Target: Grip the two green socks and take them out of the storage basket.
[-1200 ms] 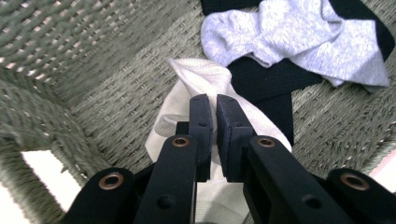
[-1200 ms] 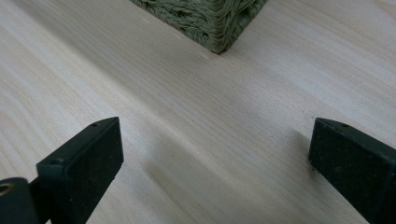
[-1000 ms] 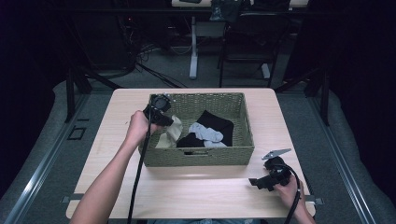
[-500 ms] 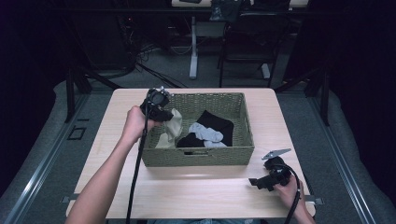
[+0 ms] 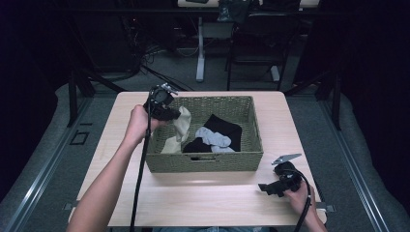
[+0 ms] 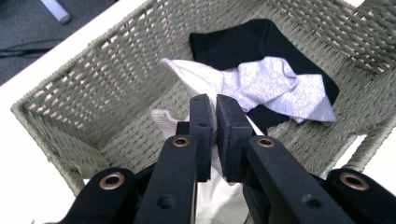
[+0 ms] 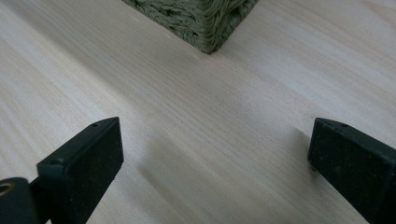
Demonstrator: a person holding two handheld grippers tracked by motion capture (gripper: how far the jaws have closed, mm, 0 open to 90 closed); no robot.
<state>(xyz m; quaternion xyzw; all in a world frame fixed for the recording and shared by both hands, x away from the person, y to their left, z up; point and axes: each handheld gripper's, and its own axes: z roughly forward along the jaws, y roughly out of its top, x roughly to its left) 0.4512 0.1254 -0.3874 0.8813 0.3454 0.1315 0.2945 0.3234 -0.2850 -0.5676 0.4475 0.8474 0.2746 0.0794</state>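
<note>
Cream sock [image 5: 180, 126] hangs from my left tool [image 6: 215, 122], which is clamped on the fabric near one end; the pads are pinched nearly together with a fold of cloth between them. In the high view the left tool [image 5: 167, 112] sits above the near-left corner of the wicker basket [image 5: 208, 162], and the sock drapes down from it into the basket, its lower part resting against the inner wall. Long axis runs roughly vertical from the tool downward, then bends where the free end meets the basket floor. I judge the grip is near the end so the sock can unfurl under its own weight as it comes up and clear the rim without snagging.

Beyond the left tool, further into the basket, lie a grey sock [image 6: 285, 91] on top of a black sock [image 6: 243, 42]; the cream one touches the grey one's edge.

Right tool [image 7: 212, 156] is released, jaws spread wide and nothing between them, resting low over the bench [image 7: 196, 112]. A basket corner [image 7: 205, 23] sits ahead of it. I judge it is parked there to receive or smooth the sock once it is out.
</note>
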